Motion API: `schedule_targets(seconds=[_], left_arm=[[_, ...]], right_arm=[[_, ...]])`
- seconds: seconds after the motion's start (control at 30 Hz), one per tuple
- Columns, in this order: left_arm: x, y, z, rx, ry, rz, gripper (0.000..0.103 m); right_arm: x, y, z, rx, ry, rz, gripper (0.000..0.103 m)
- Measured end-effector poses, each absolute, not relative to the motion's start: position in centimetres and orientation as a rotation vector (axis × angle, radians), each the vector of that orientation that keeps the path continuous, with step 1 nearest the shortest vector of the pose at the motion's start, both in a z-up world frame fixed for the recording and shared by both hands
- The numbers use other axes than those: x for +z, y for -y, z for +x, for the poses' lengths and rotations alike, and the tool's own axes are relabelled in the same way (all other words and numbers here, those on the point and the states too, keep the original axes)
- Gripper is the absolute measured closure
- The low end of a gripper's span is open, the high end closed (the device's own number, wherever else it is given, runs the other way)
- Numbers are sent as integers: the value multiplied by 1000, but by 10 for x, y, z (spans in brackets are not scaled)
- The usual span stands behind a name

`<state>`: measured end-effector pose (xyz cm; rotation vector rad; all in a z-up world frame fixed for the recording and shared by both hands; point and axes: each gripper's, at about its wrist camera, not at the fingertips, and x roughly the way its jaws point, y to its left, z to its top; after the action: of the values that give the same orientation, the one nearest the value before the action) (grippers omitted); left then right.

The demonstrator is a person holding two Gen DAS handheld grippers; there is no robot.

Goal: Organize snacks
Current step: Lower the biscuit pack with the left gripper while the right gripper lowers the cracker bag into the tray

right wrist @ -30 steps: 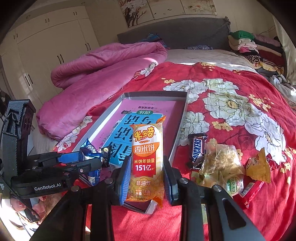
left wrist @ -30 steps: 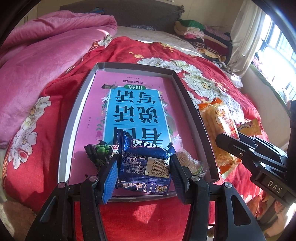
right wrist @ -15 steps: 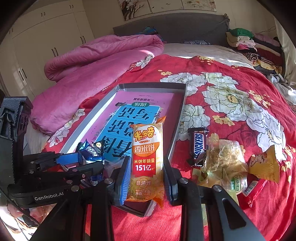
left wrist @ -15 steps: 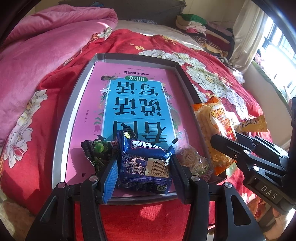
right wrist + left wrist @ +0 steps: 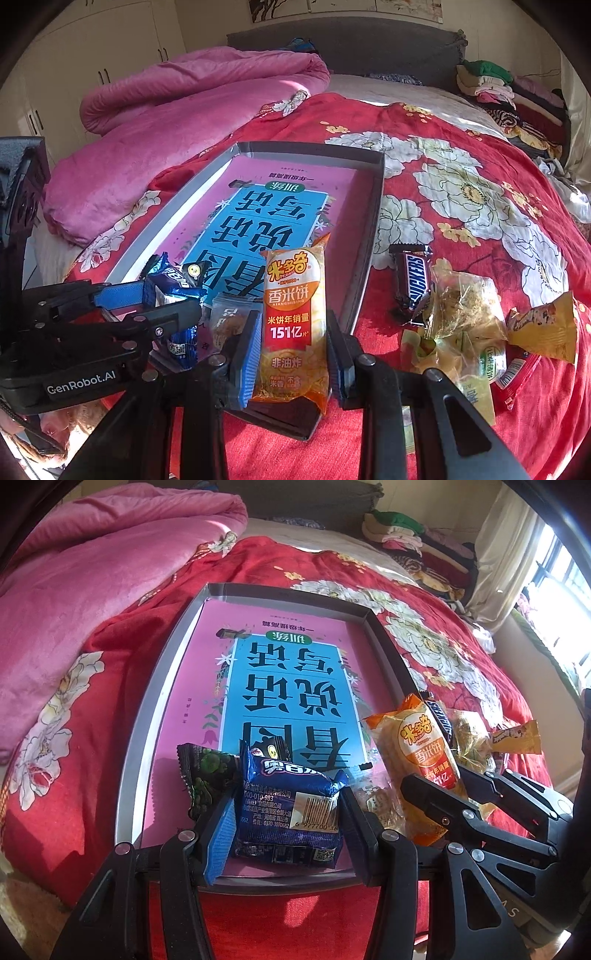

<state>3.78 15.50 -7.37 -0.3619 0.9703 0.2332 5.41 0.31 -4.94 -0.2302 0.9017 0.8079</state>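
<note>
The left gripper (image 5: 286,812) pointed steeply down over the near end of the grey tray (image 5: 147,716), its two fingers clamped on the sides of a blue biscuit packet (image 5: 290,808). The packet sat low over the tray's near end, barcode up; whether it rested on the pink book (image 5: 291,672) lining the tray or hung just above it was hard to tell. Just left of the packet, inside the tray, lay a dark green snack packet (image 5: 205,775), and behind it a small black wrapper (image 5: 271,747) showed over its top edge.

The right gripper (image 5: 291,349) also tilted down, above the tray's near right corner, with its fingers closed on an orange rice cracker packet (image 5: 295,321) held upright, label facing the camera. A small clear packet (image 5: 231,321) lay in the tray between the two grippers.

Outside the tray, to its right on the red flowered bedspread (image 5: 480,177), were a chocolate bar (image 5: 413,284), a clear bag with yellowish contents (image 5: 465,314) and a yellow sweet wrapper (image 5: 543,328), close together. A pink quilt (image 5: 192,99) was heaped beyond the tray's left side.
</note>
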Motion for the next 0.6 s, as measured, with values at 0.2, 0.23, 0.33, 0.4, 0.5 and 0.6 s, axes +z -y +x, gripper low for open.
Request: schedule_targets(seconds=[0.2,0.23,0.33,0.4,0.5,0.6], left_arm=[[-74,-163,37,263,-971,-370,48],[-75,-164,37,268,-971,-371,48],[-75,-168,37,281,-970,-376,48],[-75,-170,37,289,-969,-378,48],[-75,-172,37,294,-967,-377,48],[-75,-172,36,294,-967,-377,48]], right_arm=[[-50,-10,48,848,-902,-219,71],[-50,-10,47,851,-903,-215,71],[-54,-10,48,851,-907,-208,71],[-57,-8,49,839,-918,-203,71],[-60,-6,50,819,-927,-210,71],[-61,-5,50,817,-929,-206,71]])
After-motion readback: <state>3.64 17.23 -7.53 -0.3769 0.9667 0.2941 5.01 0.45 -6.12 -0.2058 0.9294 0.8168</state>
